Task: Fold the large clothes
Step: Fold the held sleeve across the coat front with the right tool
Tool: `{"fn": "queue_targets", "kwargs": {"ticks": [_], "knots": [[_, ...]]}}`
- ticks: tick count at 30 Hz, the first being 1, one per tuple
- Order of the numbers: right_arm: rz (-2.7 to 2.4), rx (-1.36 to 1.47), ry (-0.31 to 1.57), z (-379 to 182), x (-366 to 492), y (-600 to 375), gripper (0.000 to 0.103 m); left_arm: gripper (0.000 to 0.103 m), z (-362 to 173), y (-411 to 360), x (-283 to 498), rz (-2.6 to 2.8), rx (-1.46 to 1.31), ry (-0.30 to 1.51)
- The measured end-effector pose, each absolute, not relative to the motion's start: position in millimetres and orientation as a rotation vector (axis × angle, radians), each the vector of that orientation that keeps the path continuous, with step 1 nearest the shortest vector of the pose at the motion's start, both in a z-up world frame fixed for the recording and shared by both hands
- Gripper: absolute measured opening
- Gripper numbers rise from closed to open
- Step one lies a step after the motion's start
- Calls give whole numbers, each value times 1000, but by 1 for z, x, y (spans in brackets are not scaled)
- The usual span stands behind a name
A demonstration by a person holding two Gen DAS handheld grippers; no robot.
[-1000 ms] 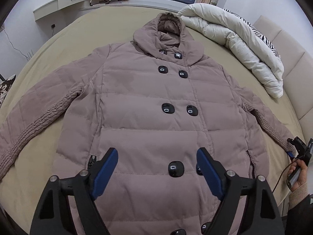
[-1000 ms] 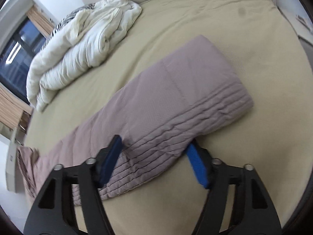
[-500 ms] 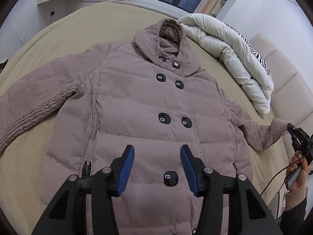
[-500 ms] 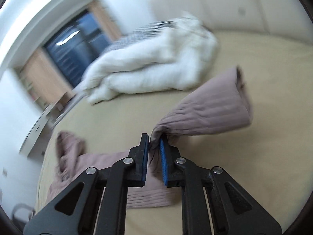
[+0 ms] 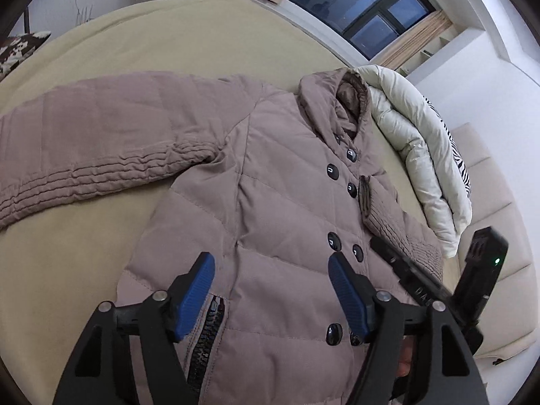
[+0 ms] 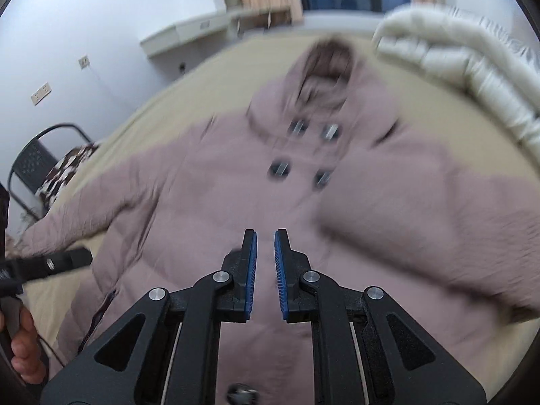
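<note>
A mauve hooded puffer coat with black buttons lies face up on the beige bed; it also shows, blurred, in the right wrist view. Its left sleeve stretches out to the left. Its right sleeve is folded across the chest and lies there, also in the right wrist view. My left gripper is open and empty above the coat's lower front. My right gripper hovers over the coat's middle, its jaws slightly apart with nothing between them. It also shows in the left wrist view.
A white duvet with a zebra-print edge is bunched at the bed's far right, beside the hood. The beige bed surrounds the coat. A chair with a patterned cushion stands off the bed's left side.
My right gripper carried the right sleeve over onto the coat's chest and let it go. My left gripper opened wider and shifted left over the coat.
</note>
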State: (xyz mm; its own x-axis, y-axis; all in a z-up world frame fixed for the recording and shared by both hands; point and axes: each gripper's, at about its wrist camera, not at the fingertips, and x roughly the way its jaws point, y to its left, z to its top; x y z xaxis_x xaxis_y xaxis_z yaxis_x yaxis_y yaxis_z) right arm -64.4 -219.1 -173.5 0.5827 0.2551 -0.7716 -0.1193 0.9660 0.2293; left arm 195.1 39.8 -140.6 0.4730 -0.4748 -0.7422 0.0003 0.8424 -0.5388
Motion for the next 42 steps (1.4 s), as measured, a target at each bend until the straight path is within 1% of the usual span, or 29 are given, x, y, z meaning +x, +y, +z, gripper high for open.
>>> {"fn": "queue_targets", "kwargs": {"ticks": [2, 4, 5, 8, 9, 11, 12, 13, 15, 17, 20, 22, 23, 24, 25, 26, 27, 31, 35, 38, 42], "knots": [[263, 238, 919, -177, -83, -217, 12, 79, -145, 39, 203, -316, -534, 1060], [262, 304, 843, -169, -113, -232, 12, 81, -144, 28, 215, -349, -542, 1068], [256, 349, 807, -164, -126, -241, 12, 84, -143, 16, 224, -378, -535, 1075], [192, 450, 749, -153, -157, -272, 15, 85, -144, -32, 252, -480, -507, 1101], [156, 463, 728, -150, -166, -284, 21, 85, -144, -51, 262, -521, -502, 1117], [93, 491, 673, -146, -183, -308, 39, 86, -149, -90, 280, -579, -472, 1157], [68, 524, 622, -143, -193, -325, 66, 86, -152, -109, 289, -590, -447, 1174], [46, 571, 539, -139, -207, -342, 85, 86, -154, -124, 296, -597, -422, 1187], [-2, 632, 415, -133, -229, -370, 95, 86, -164, -154, 311, -597, -367, 1226], [2, 640, 428, -132, -237, -388, 95, 86, -171, -175, 324, -600, -340, 1242], [-17, 689, 532, -141, -240, -414, 95, 86, -177, -196, 337, -603, -319, 1241], [-25, 728, 558, -150, -245, -426, 95, 70, -180, -206, 342, -604, -309, 1241], [-41, 733, 569, -154, -245, -428, 95, 51, -182, -211, 346, -606, -302, 1250], [-52, 741, 575, -158, -250, -433, 95, 43, -185, -214, 347, -604, -293, 1258], [-55, 759, 582, -162, -253, -437, 95, 39, -187, -215, 347, -604, -293, 1259], [-55, 781, 591, -168, -254, -438, 95, 28, -188, -215, 347, -612, -294, 1259], [-57, 802, 598, -175, -252, -438, 95, 20, -186, -214, 346, -621, -299, 1254], [-67, 850, 607, -184, -246, -437, 95, 17, -161, -189, 335, -624, -299, 1172], [-79, 890, 596, -178, -242, -442, 95, 16, -131, -123, 329, -547, -331, 1067], [-106, 934, 621, -181, -230, -444, 95, 16, -133, -65, 334, -445, -368, 1040], [-127, 961, 653, -183, -208, -437, 95, 17, -155, -2, 339, -321, -407, 1052]]}}
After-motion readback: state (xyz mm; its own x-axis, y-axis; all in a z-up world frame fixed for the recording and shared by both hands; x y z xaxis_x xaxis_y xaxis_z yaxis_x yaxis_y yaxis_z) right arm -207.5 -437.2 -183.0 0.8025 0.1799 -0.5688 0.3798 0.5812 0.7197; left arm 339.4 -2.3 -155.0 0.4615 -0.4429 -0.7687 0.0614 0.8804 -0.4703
